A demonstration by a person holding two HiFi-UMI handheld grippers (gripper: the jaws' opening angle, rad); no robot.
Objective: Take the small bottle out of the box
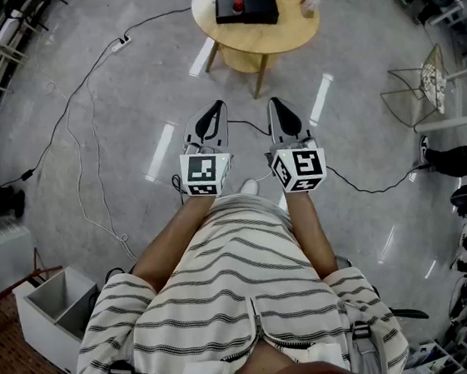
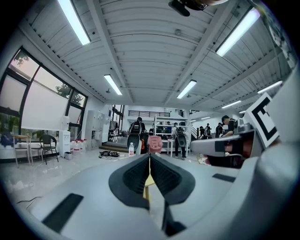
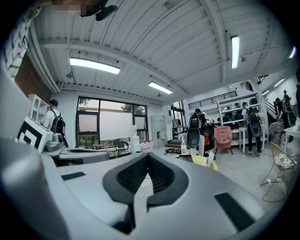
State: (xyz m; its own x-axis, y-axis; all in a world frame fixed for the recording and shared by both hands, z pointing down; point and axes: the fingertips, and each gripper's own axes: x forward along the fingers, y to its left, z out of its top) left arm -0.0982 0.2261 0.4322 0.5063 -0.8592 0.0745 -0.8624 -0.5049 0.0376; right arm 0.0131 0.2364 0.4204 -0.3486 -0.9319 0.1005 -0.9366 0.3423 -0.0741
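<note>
So the small bottle [image 1: 237, 5] looks to be the little red-topped thing sitting in the left half of the open black box [image 1: 259, 3], though it's honestly too tiny in the head view to be sure. The box sits on a round wooden counter [image 1: 283, 34] at the far end of the floor, and there's some small pale item [image 1: 309, 2] near the counter's right edge that I can't make out. Both tools are well apart from the counter, held side by side out in front of the person's striped shirt [image 1: 230, 308] and pointing roughly level toward it. The left hand-held gripper [image 1: 218, 107] has its jaws pressed together with nothing between them; in its own view you only see a sliver of a yellowish counter leg [image 2: 146, 187] through the gap lower down. The right hand-held gripper [image 1: 275, 103] is the same deal: jaws closed tip to tip and empty, with the counter's edge [image 3: 202, 161] peeking out past it on the right. Around all that is grey floor [image 1: 121, 86] with a white power strip [image 1: 122, 43] and cables trailing from it, a wire chair [image 1: 416, 94] off to the right, and a grey bin [image 1: 54, 307] at lower left.
</note>
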